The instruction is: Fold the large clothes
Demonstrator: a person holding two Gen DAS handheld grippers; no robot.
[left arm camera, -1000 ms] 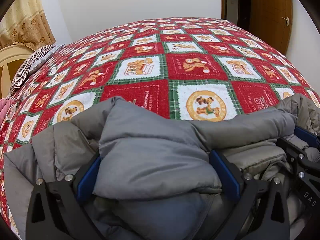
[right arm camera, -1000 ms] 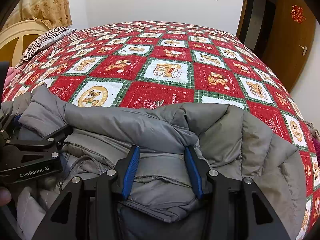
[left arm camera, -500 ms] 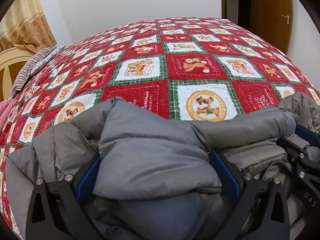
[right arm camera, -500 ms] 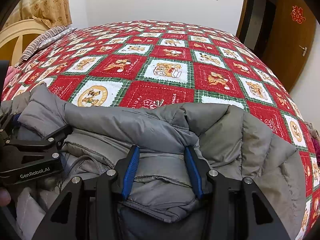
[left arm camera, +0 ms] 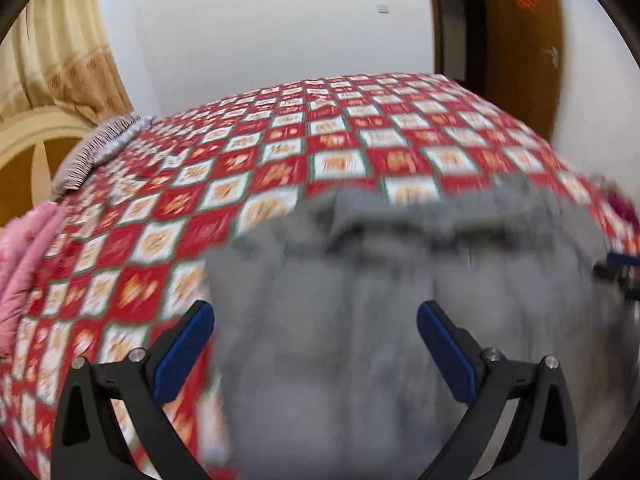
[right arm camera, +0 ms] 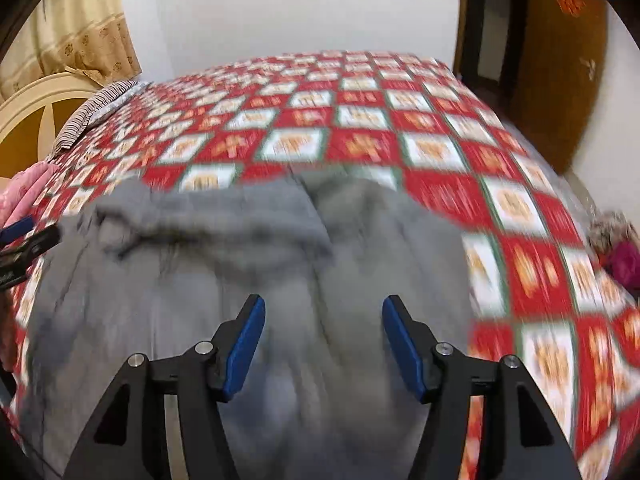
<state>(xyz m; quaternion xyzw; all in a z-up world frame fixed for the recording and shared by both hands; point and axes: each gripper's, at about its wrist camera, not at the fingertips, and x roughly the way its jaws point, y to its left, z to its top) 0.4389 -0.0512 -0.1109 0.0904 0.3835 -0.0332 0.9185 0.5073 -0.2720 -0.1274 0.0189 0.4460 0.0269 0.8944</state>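
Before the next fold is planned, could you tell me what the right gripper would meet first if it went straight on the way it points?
Most likely the puffy grey padded jacket lying on the red-and-white patchwork quilt. The right gripper, its jaws opening and clear of the fabric, points down at it; blur leaves depth unclear.

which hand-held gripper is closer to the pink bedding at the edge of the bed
Left. The left hand-held gripper is over the grey jacket's side toward the pink bedding; the right hand-held gripper is farther across it.

The grey jacket [right arm camera: 248, 264] is matt, puffy quilted cloth. Under it lies a printed cloth bedspread [right arm camera: 360, 120]. At two o'clock stands a glossy wooden door [right arm camera: 560, 60].
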